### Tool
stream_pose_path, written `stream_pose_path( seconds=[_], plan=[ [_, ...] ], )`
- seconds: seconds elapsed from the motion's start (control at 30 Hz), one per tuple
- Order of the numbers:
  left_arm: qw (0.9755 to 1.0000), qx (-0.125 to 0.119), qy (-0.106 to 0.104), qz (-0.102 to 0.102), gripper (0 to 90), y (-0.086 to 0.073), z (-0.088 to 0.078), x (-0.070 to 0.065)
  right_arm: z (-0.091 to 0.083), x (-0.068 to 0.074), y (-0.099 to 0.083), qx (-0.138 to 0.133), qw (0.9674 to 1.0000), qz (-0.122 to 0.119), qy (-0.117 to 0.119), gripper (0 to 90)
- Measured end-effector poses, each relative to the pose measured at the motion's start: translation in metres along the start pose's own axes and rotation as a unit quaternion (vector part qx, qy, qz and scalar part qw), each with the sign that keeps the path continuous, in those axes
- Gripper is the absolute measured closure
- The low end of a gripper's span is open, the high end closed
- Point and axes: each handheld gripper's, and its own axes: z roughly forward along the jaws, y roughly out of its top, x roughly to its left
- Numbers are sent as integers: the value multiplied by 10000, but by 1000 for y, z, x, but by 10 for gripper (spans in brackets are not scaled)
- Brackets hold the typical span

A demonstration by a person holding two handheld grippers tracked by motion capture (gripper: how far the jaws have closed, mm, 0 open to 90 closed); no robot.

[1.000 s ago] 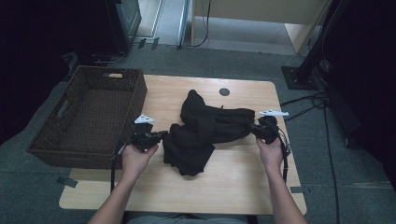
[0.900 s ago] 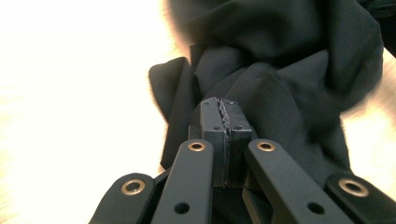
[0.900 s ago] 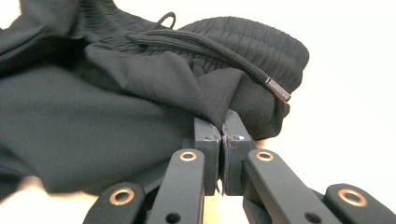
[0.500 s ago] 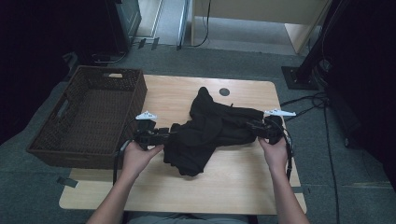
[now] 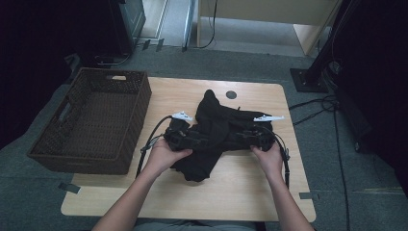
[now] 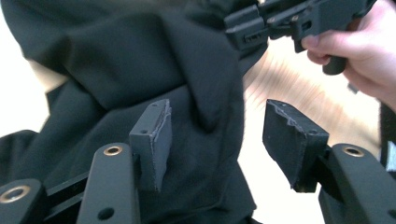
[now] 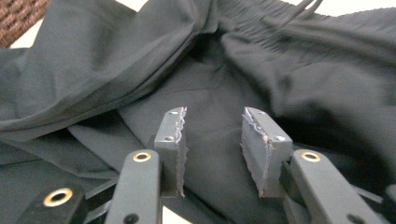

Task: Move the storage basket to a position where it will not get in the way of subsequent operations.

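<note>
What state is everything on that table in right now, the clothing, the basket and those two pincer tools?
Black garment: crumpled in a heap on the table.
Wicker basket: upright, nothing inside.
Left gripper: open, jaws just opened, cloth between them unpinched.
Right gripper: open, jaws just opened, over the cloth.

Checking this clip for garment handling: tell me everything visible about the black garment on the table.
The black garment is a soft, matte woven piece, seemingly shorts or trousers: the right gripper view shows a gathered elastic waistband with a thin drawstring. It lies crumpled and partly folded on the wooden table, right of the wicker basket, one lobe pointing away from the person. The left gripper and right gripper flank it, jaws just opened, pads clear of the cloth.
</note>
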Motion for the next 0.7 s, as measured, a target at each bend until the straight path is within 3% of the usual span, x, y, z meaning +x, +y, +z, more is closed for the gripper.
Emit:
stream_pose_path(
  seconds=[0.17,0.23,0.27,0.3,0.33,0.4,0.43,0.47,0.5,0.53,0.57,0.6,0.63,0.67,0.7],
  plan=[
    [9987,365,233,276,383,-10,19,9,17,2,-4,214,9998,-52,-7,553],
    [9977,423,371,379,418,-14,23,10,21,3,-5,267,9996,-72,-5,545],
    [9977,423,371,379,489,-14,23,10,21,3,-5,267,9996,-72,-5,545],
    [9969,458,475,422,489,-15,24,12,22,4,-6,277,9996,-77,-1,543],
    [9977,514,385,206,682,-16,25,19,25,4,-7,325,9994,-83,-10,540],
    [9983,484,316,116,817,-16,25,22,25,4,-8,326,9994,-85,-8,539],
    [9984,466,306,95,817,-16,23,24,26,4,-8,356,9993,-79,-9,540],
    [9993,248,264,36,874,-15,17,25,26,4,-9,393,9991,-122,-44,543],
    [9993,248,264,36,878,-15,17,25,26,4,-9,393,9991,-122,-44,543],
    [9995,-20,295,-69,880,-13,6,28,26,3,-10,403,9991,-126,-79,545],
    [9995,-20,295,-69,880,-13,6,28,26,3,-10,403,9991,-126,-79,545],
    [9991,-265,235,-237,879,-11,-5,33,26,0,-11,370,9992,-123,-98,557],
    [9991,-265,235,-237,876,-11,-5,33,26,0,-11,370,9992,-123,-98,557],
    [9982,-414,134,-425,875,-10,-14,39,24,-2,-11,371,9990,-151,-173,575],
    [9977,-479,108,-465,875,-9,-18,40,24,-4,-11,347,9991,-164,-163,581]
  ],
)
